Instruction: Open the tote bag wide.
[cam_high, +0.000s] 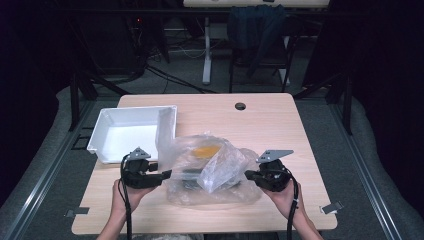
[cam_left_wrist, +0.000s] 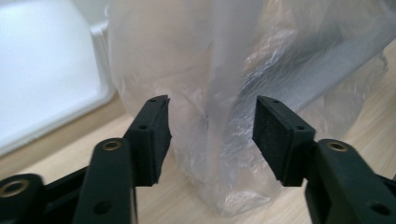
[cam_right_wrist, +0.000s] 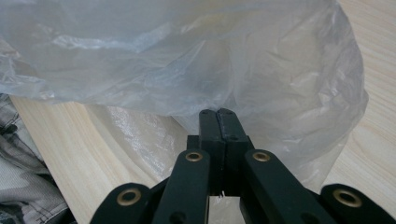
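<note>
While the right hand-held gripper (cam_right_wrist: 218, 114) pinches the bag (cam_high: 210, 167) edge to anchor it on the worktop (cam_high: 280, 125) beside the tray (cam_high: 132, 131), the left hand-held gripper (cam_left_wrist: 210, 123) stands open around a fold, likely to spread its mouth.

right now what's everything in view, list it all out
plastic bag: one, clear and crumpled, mid-table between the grippers; something yellow-orange and something dark show through it, too blurred to name
tray: one, white, rear left of the table, touching the bag's left side
table: one, light wood, with a round hole near the far edge
chair: one, dark, on the floor beyond the table
left gripper: one, black, jaws apart with bag film between them, pads not pressing
right gripper: one, black, jaws shut at the bag's right edge
hands: two, holding the grippers at the near edge
</note>
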